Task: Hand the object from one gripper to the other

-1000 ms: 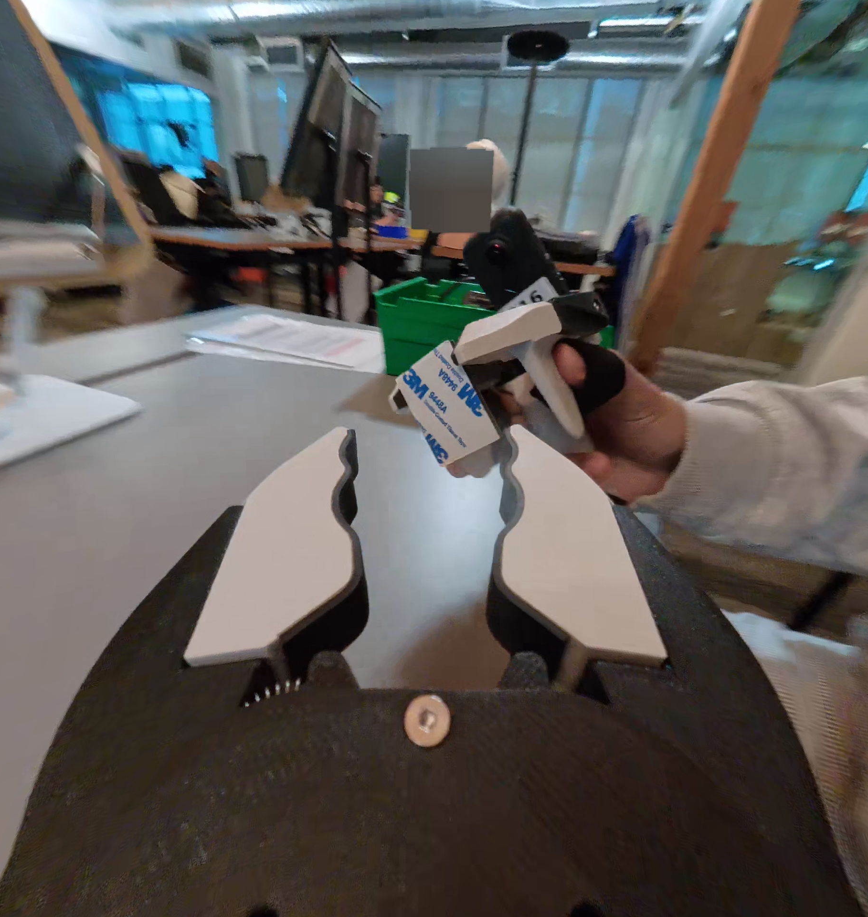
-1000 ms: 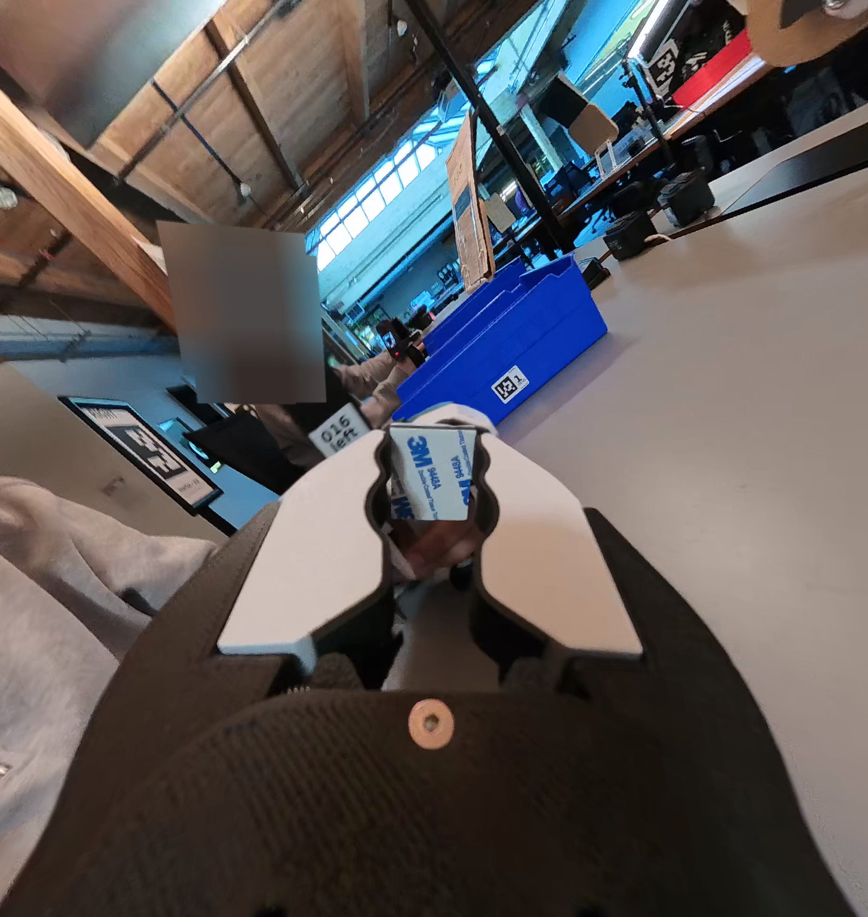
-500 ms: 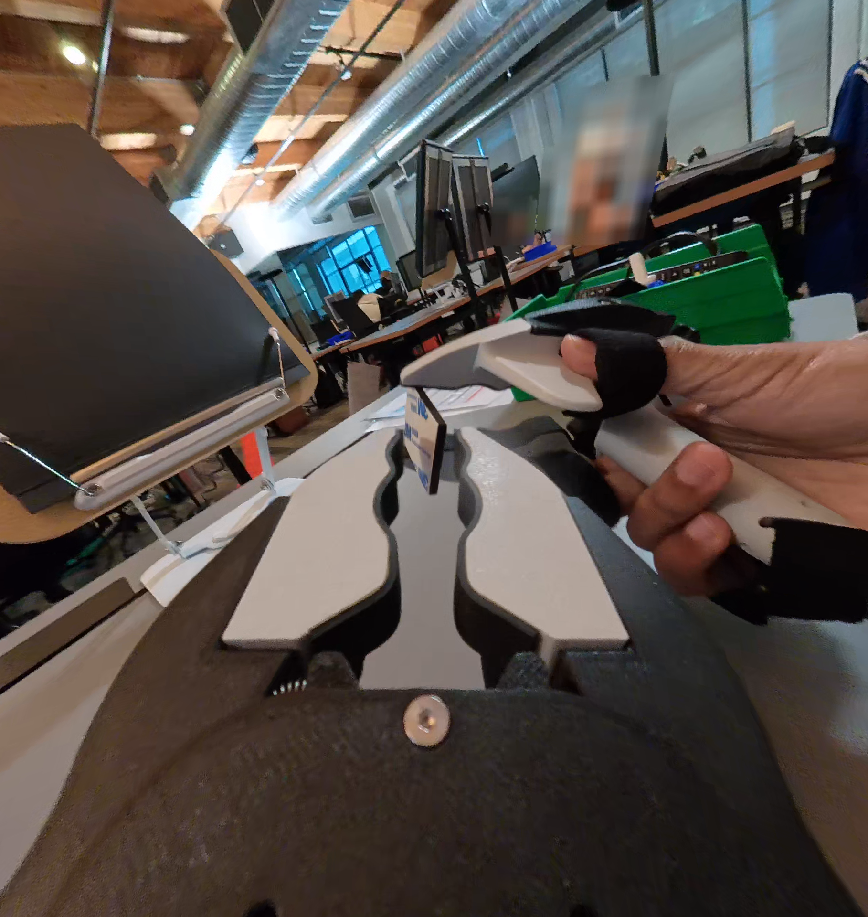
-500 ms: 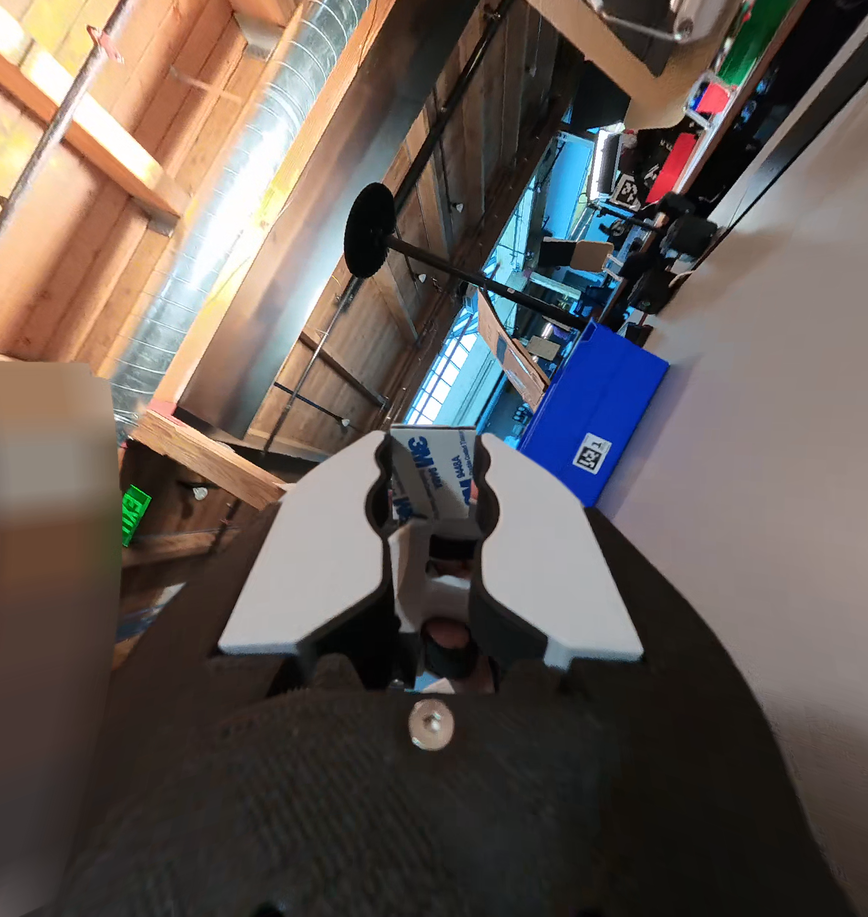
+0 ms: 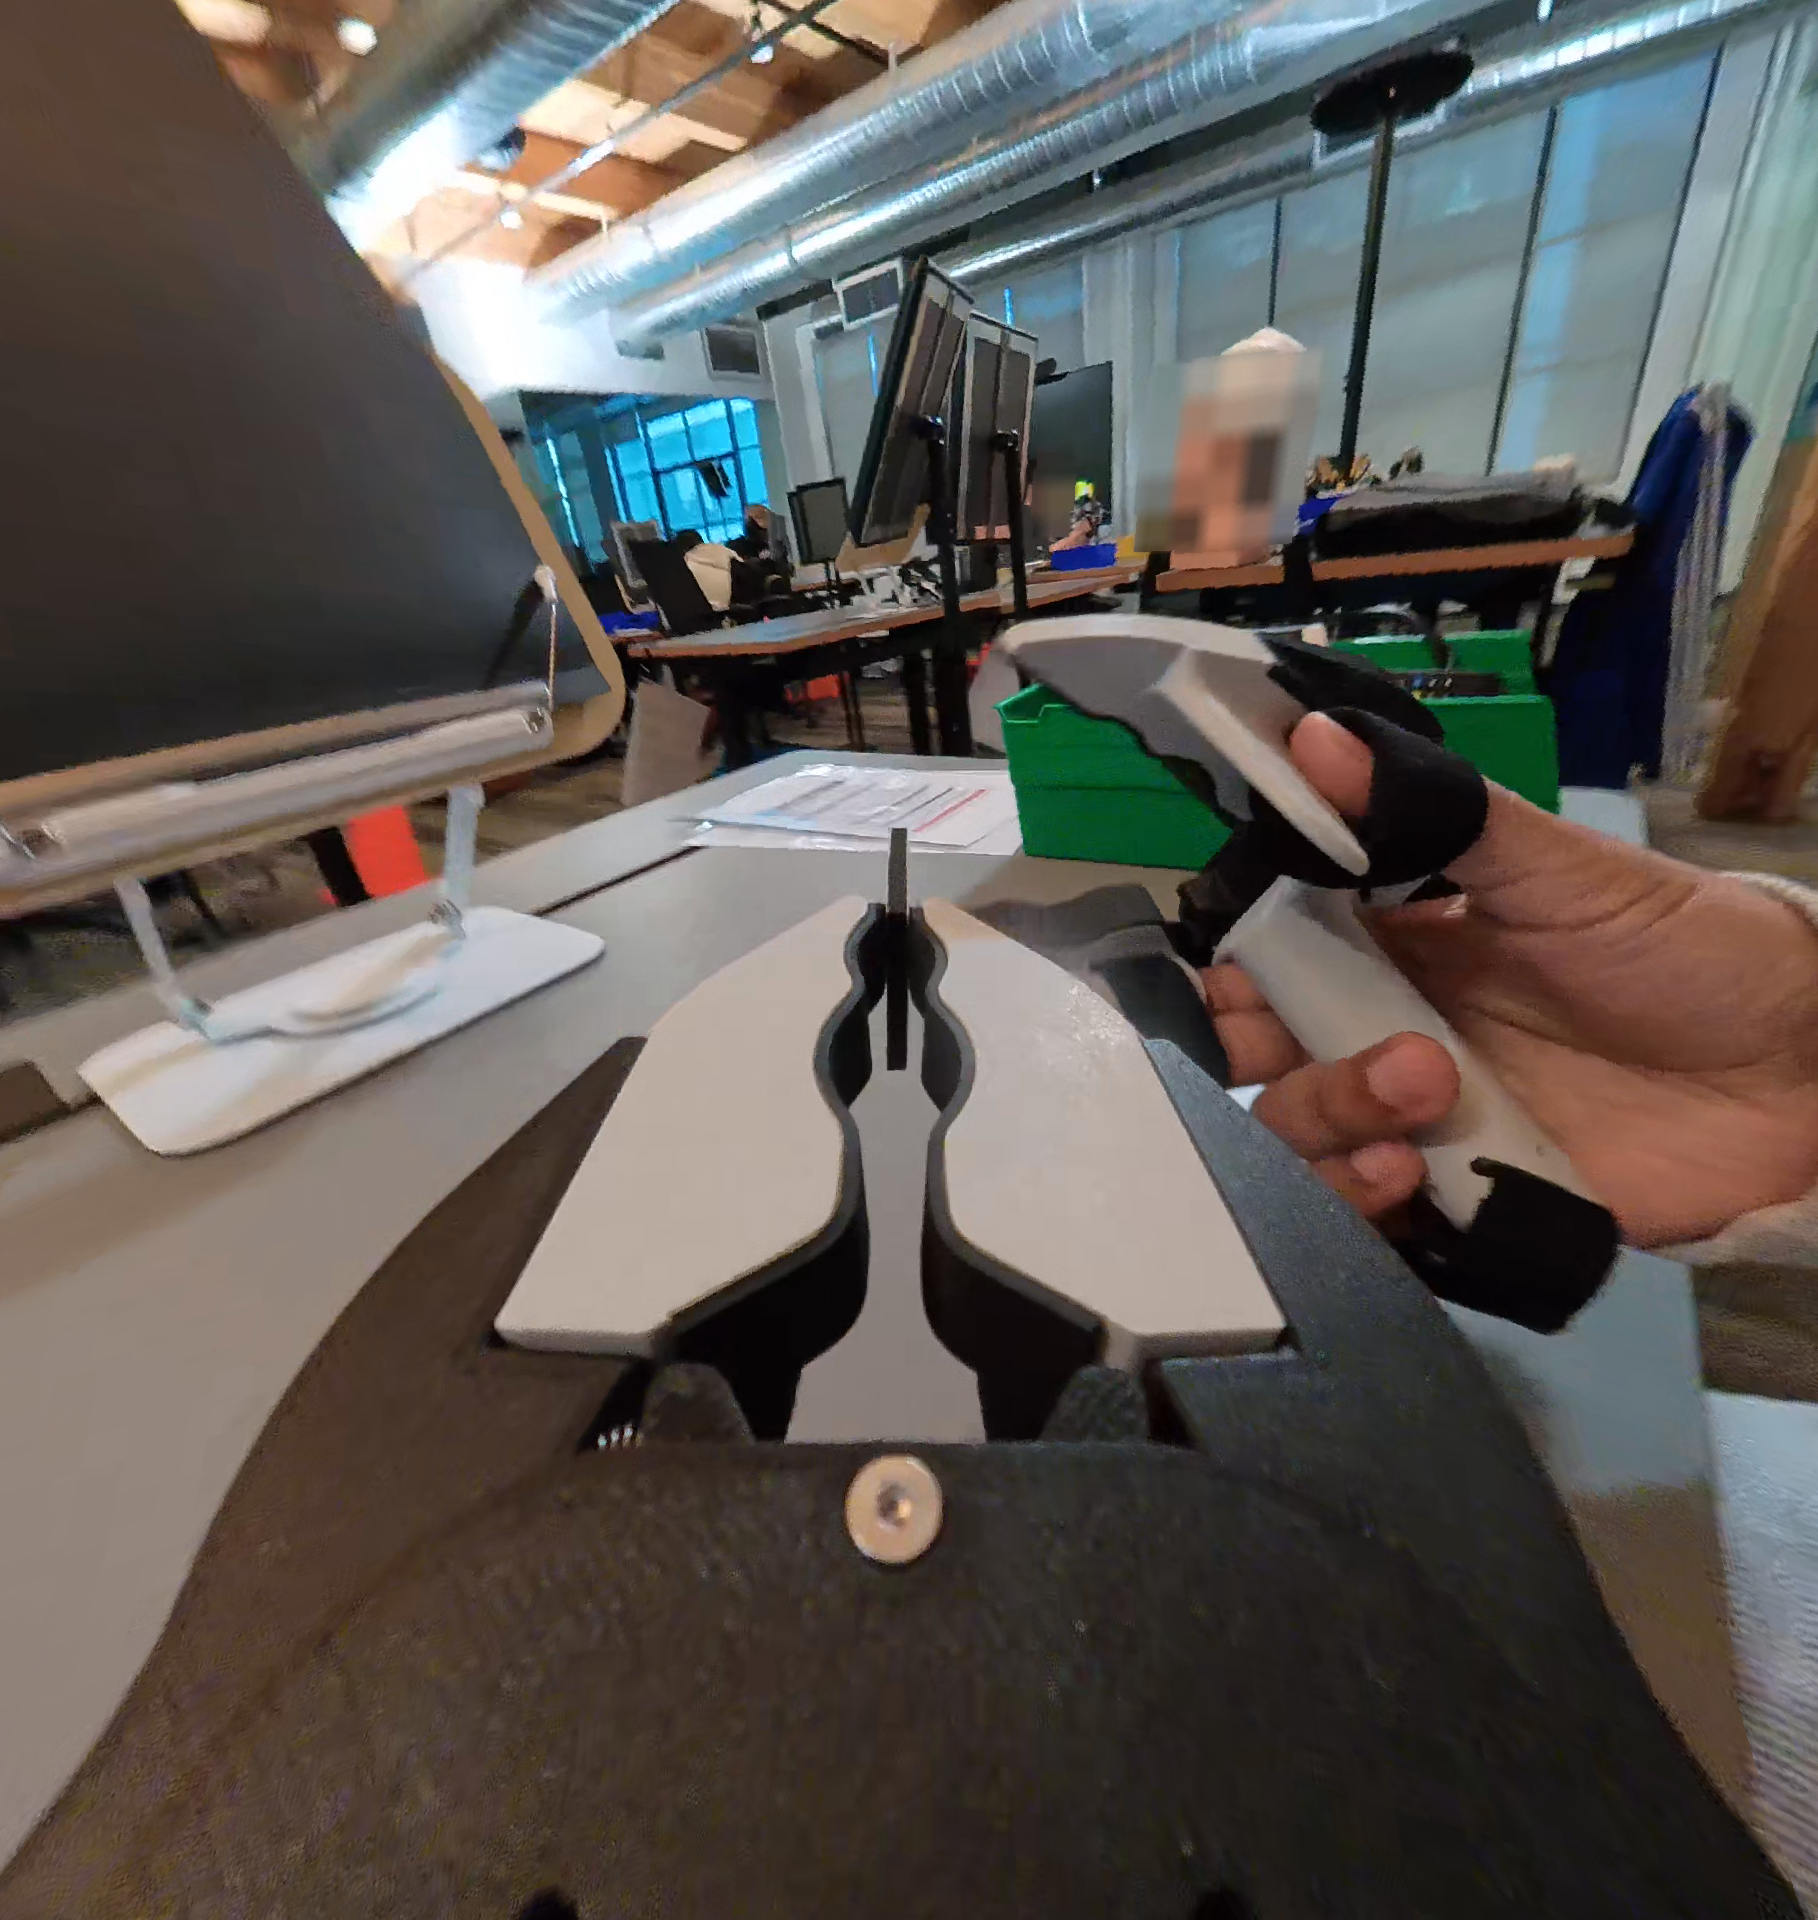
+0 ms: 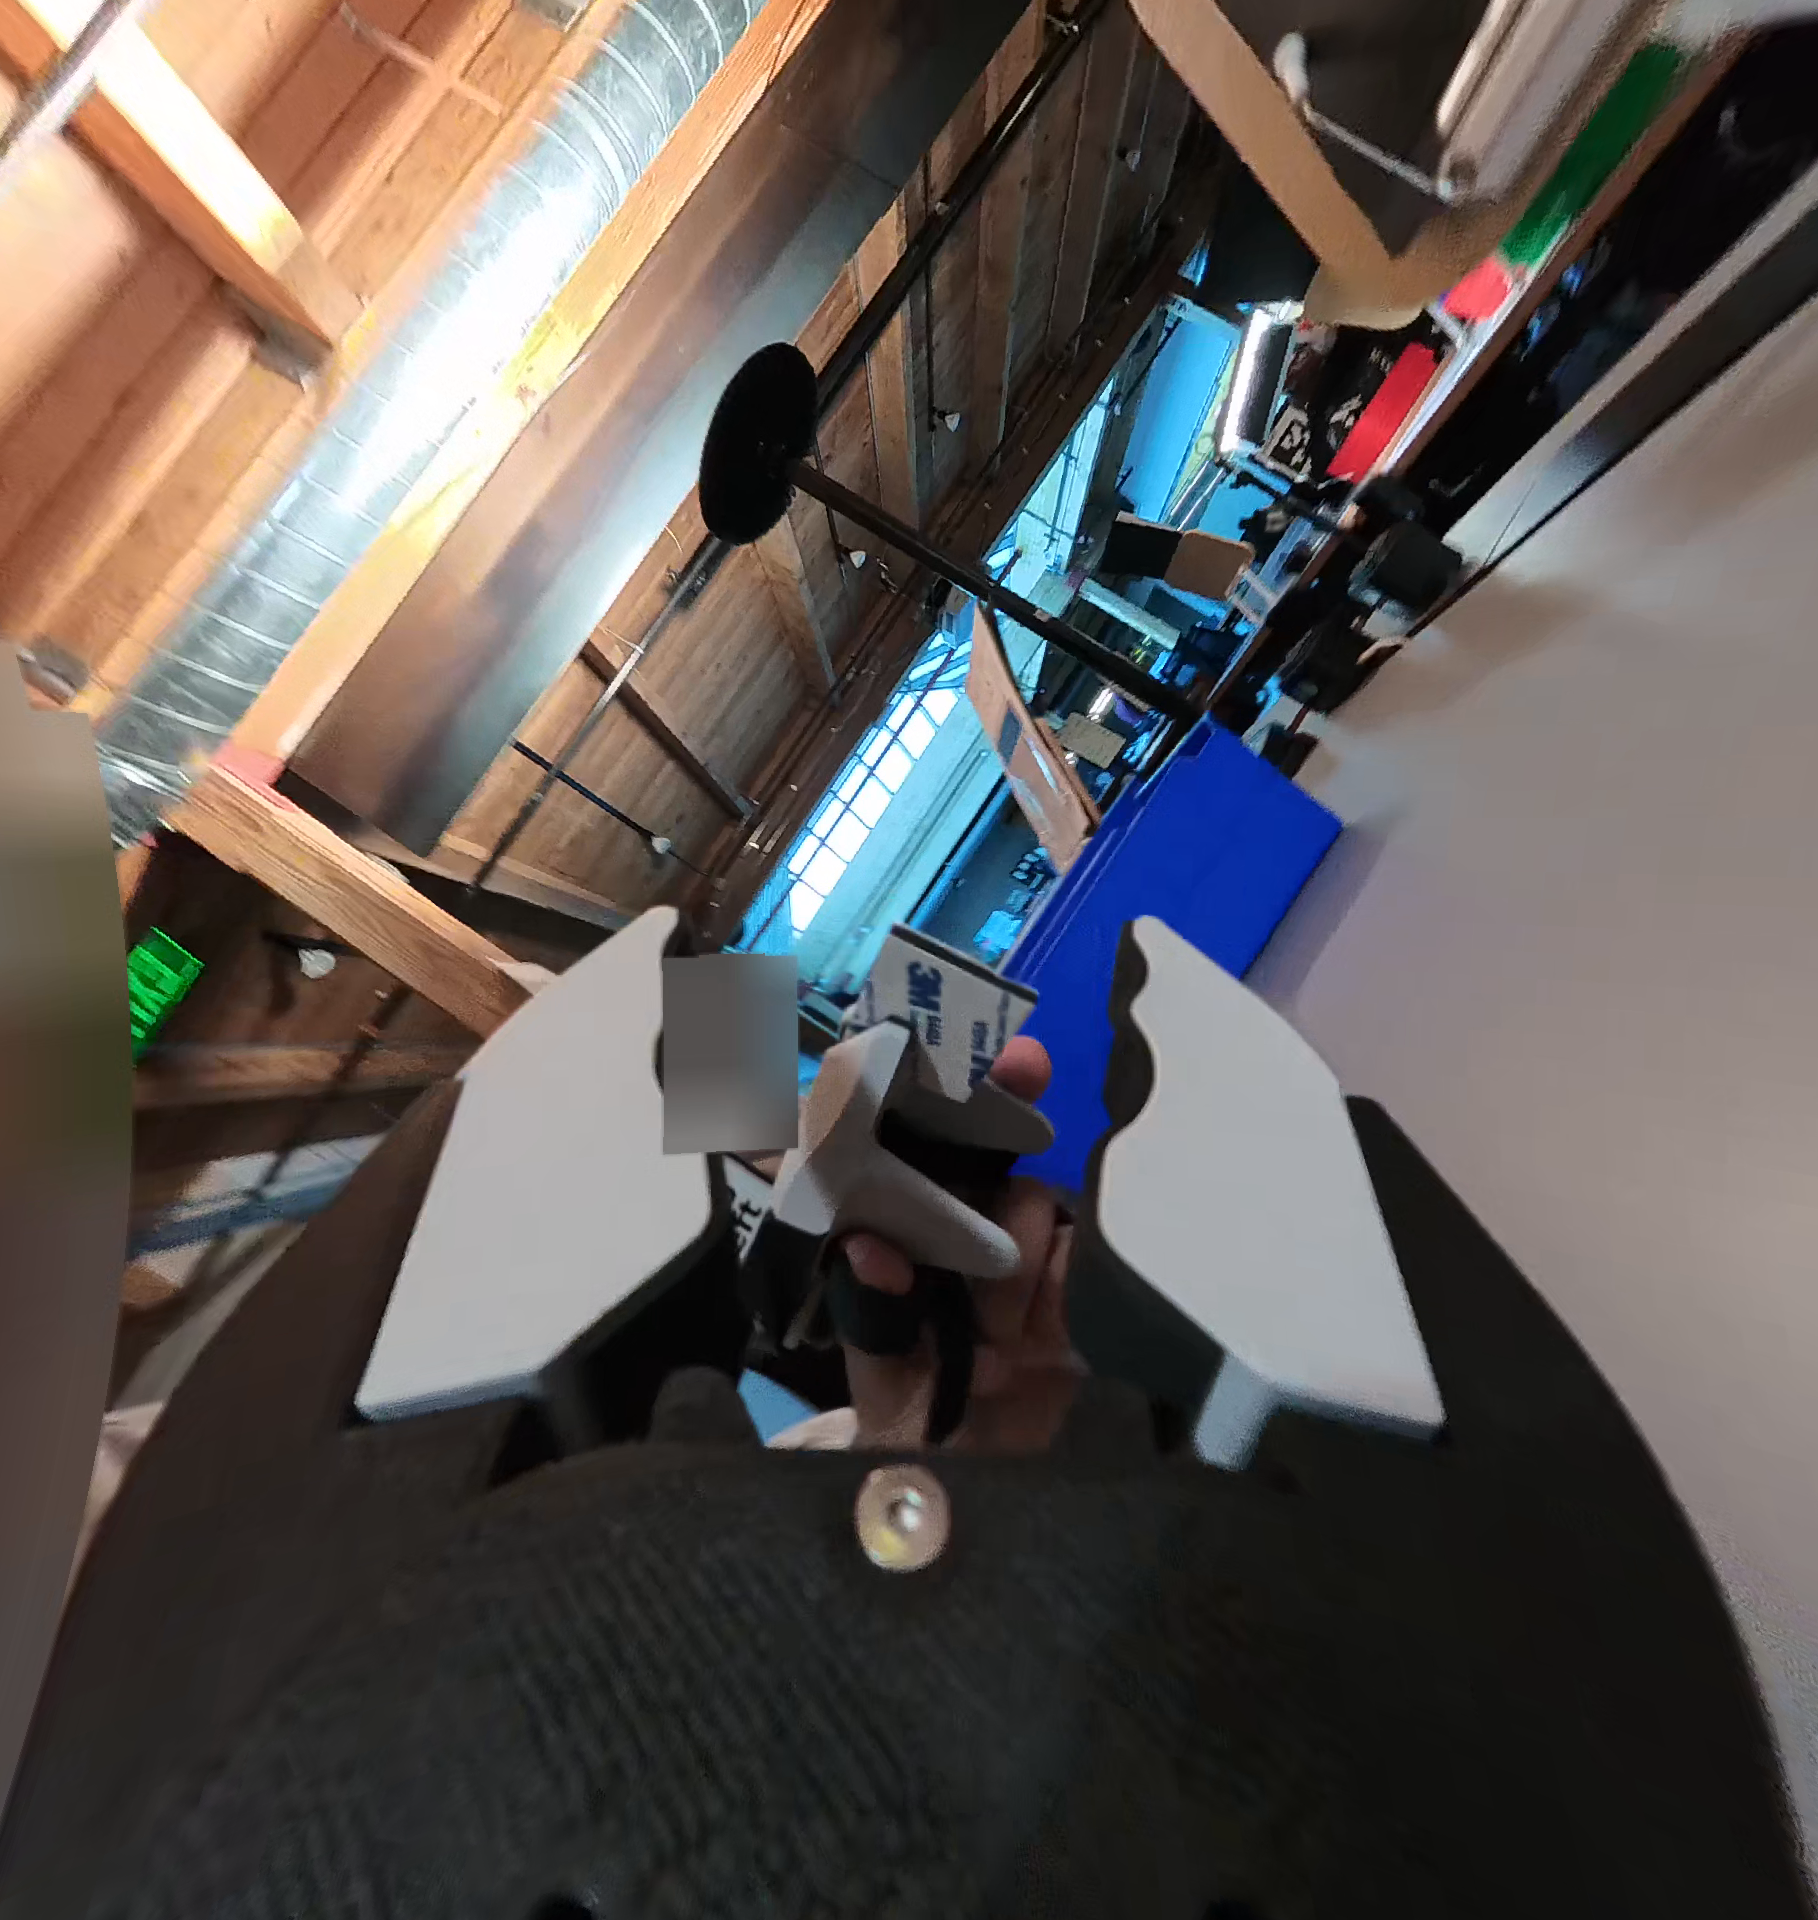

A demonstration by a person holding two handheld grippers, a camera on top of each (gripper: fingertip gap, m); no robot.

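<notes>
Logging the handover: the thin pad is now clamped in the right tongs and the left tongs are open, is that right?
No, it's reversed. The left wrist view shows the left tongs shut on the pad, seen edge-on. The right wrist view shows the right tongs open and empty, with the pad held beyond them.

A grey table (image 5: 157, 1299) carries a white stand base (image 5: 344, 1029) at its left, a sheet of printed papers (image 5: 863, 810) farther back, and a green bin (image 5: 1102, 790) beside those papers at the far edge.
</notes>
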